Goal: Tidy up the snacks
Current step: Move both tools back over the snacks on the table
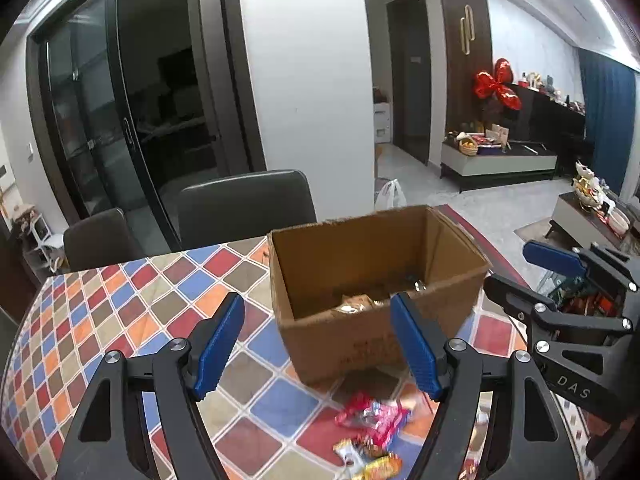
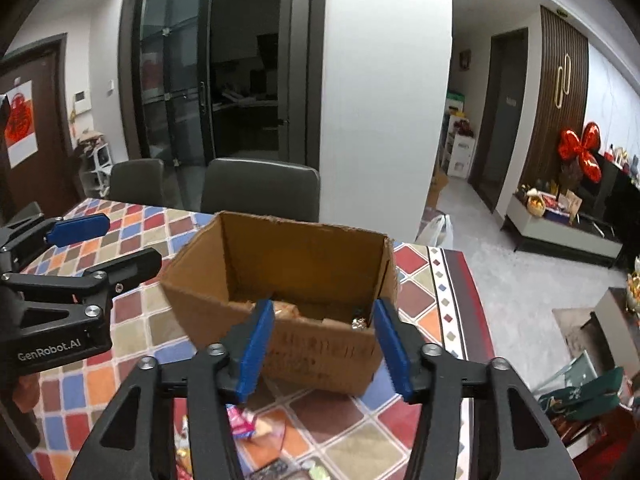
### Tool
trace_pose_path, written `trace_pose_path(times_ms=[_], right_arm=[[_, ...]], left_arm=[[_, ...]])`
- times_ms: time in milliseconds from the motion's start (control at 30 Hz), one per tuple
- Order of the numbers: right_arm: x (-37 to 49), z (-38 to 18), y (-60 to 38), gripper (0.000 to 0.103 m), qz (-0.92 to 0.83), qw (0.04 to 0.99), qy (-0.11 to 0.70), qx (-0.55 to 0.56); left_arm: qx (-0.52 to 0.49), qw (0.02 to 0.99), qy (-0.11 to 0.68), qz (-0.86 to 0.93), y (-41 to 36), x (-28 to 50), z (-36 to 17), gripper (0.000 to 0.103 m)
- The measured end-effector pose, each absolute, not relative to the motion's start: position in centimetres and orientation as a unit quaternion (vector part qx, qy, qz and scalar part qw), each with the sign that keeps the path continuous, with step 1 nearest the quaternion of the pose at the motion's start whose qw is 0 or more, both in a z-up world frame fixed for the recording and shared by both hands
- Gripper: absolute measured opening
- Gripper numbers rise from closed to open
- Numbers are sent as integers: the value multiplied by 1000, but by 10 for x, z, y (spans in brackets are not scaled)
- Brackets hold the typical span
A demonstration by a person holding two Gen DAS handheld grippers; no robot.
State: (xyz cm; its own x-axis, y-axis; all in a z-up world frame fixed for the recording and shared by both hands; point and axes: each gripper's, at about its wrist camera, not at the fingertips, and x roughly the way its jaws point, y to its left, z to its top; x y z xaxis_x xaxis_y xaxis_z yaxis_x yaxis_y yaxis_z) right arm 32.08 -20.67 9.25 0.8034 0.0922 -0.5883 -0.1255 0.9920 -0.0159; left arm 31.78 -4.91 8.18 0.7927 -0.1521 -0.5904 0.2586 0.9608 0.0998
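An open cardboard box (image 1: 360,332) stands on the checked tablecloth; it also shows in the right wrist view (image 2: 304,360). A few wrapped snacks (image 1: 356,304) lie on its floor. Loose snack packets (image 1: 372,416) lie on the cloth in front of the box, a pink one (image 2: 244,420) among them. My left gripper (image 1: 318,344) is open and empty, above the table just before the box. My right gripper (image 2: 322,344) is open and empty, also before the box, to the right of the left one. Each gripper shows in the other's view.
The table (image 1: 120,292) carries a multicoloured diamond-pattern cloth. Two dark chairs (image 1: 244,204) stand at its far side. The table's right edge (image 2: 468,300) drops to a grey floor. A white plastic bag (image 2: 438,232) sits on the floor beyond.
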Motion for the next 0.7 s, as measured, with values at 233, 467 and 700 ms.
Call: trace_pose_path(times_ms=[233,467,700], right_arm=[[269,94,-194,57,85,953,288,-33],[226,80,-186,60,98,952,287,-42],[196,47,-189,64,97,945,310,-41]], left_arm=[[93,943,295,-124,-42,262,75,77],[114,940,291,-133,-40,214,55,80],[123,929,315,-148,-41,184,19,82]])
